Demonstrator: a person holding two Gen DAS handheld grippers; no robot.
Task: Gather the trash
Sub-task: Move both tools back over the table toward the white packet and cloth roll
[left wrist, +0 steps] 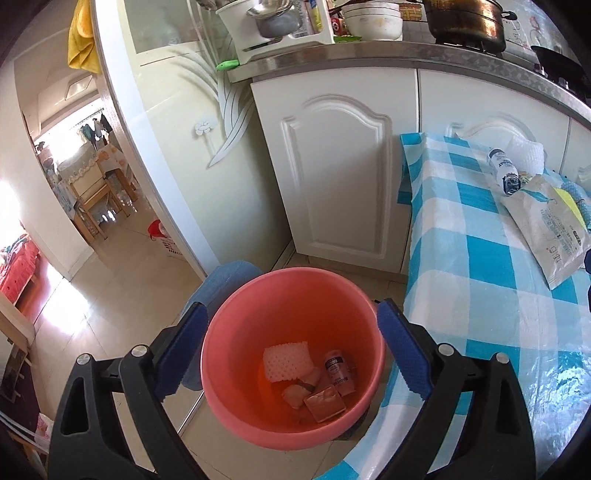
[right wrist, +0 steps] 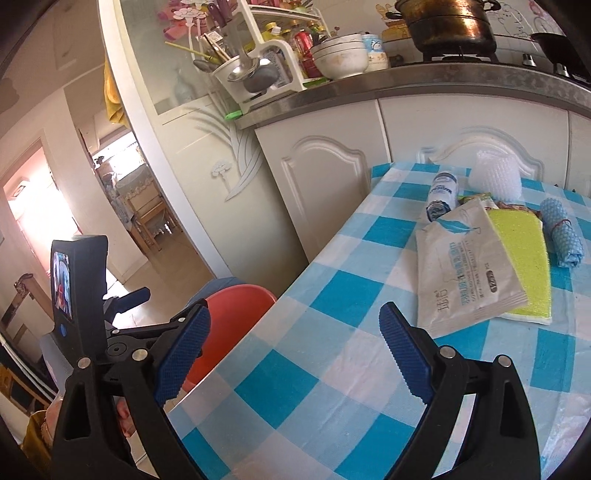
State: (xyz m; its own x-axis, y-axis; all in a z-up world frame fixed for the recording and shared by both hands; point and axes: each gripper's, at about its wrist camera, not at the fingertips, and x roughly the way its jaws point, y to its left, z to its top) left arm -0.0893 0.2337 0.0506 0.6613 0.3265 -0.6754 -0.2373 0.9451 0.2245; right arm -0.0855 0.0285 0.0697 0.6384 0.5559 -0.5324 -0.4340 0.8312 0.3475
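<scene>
A pink bucket (left wrist: 236, 332) stands on the floor beside the table and holds white foam netting (left wrist: 286, 360), a small pink bottle (left wrist: 338, 371) and a brown packet (left wrist: 325, 402). My left gripper (left wrist: 291, 314) hangs open above the bucket, nothing between its fingers. My right gripper (right wrist: 295, 314) is open over the near table edge, empty. Further along the table lie a white pouch (right wrist: 461, 269), a small white bottle (right wrist: 441, 195), a yellow-green sponge (right wrist: 524, 251), white foam netting (right wrist: 496, 177) and a rolled blue cloth (right wrist: 561, 232). The left gripper's body (right wrist: 77, 284) shows at the right wrist view's left.
The table wears a blue-and-white checked cloth (right wrist: 332, 332). White cabinet doors (left wrist: 332, 166) stand behind the bucket, under a counter with a dish rack (right wrist: 258, 55), bowls (right wrist: 341, 55) and a pot (right wrist: 450, 26). A doorway (left wrist: 85, 177) opens at left.
</scene>
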